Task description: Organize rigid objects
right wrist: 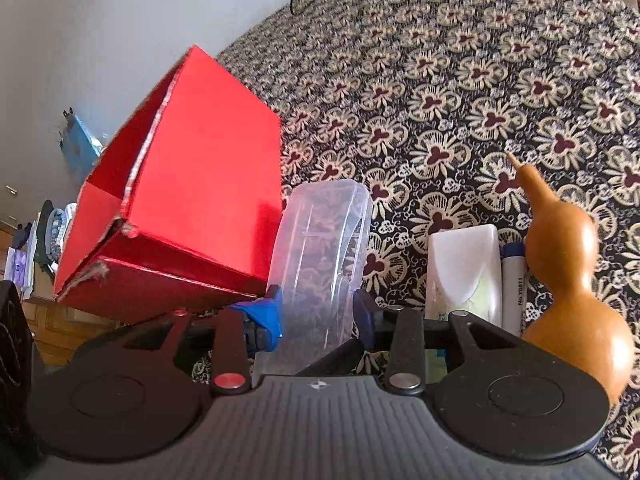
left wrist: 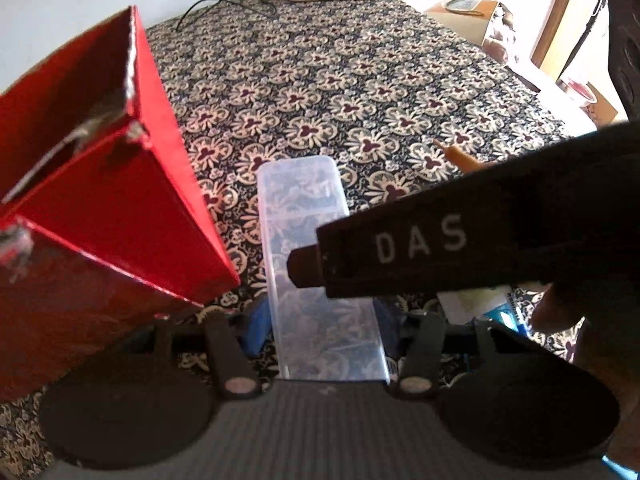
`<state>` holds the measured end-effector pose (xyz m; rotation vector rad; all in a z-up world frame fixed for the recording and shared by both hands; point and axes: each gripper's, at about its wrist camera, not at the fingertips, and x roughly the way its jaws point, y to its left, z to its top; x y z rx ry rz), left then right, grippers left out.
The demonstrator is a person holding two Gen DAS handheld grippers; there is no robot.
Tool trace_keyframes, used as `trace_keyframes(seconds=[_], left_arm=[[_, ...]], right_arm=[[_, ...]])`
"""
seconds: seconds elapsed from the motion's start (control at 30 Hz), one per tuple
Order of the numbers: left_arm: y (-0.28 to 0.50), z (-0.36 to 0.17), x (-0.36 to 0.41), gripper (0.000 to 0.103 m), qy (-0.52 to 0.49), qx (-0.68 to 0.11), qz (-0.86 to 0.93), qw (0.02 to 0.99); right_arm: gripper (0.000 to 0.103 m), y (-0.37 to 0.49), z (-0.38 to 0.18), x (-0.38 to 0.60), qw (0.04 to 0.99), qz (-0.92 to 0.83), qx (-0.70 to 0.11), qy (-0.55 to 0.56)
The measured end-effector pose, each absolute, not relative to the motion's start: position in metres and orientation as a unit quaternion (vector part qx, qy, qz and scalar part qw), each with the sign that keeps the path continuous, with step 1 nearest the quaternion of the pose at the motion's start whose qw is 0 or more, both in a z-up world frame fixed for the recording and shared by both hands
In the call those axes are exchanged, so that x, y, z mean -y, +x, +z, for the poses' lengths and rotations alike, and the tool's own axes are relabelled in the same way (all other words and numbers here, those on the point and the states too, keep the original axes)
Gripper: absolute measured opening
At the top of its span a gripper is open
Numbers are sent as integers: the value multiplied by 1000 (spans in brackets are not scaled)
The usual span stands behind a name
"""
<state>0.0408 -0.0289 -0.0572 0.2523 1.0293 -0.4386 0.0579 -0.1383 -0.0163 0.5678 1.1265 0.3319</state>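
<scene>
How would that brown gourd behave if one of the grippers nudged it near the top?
The gourd would probably tip rather than slide: it stands upright on a rounded base, on soft patterned cloth. Its glossy, curved skin looks slippery for flat pads. Once over, it would likely roll, perhaps against the white bottle right beside it.

The far patterned bedspread [right wrist: 460, 60] lies open. Nearer, a tall red cardboard box [right wrist: 192, 184] crowds the left, and a tan gourd [right wrist: 568, 288] blocks the right.
</scene>
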Motion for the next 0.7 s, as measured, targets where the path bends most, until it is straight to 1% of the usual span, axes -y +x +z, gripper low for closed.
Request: trace_keyframes(seconds=[0.2,0.4,0.7], left_arm=[[29,-39,32,53,136,-460,-227,848],[17,-12,35,53,146,-420,-245,862],[16,33,25,53,133,-360,-243,891]], right_arm=[[22,36,15,152,813,143,-493,274],[22,19,51,161,845,136,-443,265],[22,34,86,147,885,156,-374,228]])
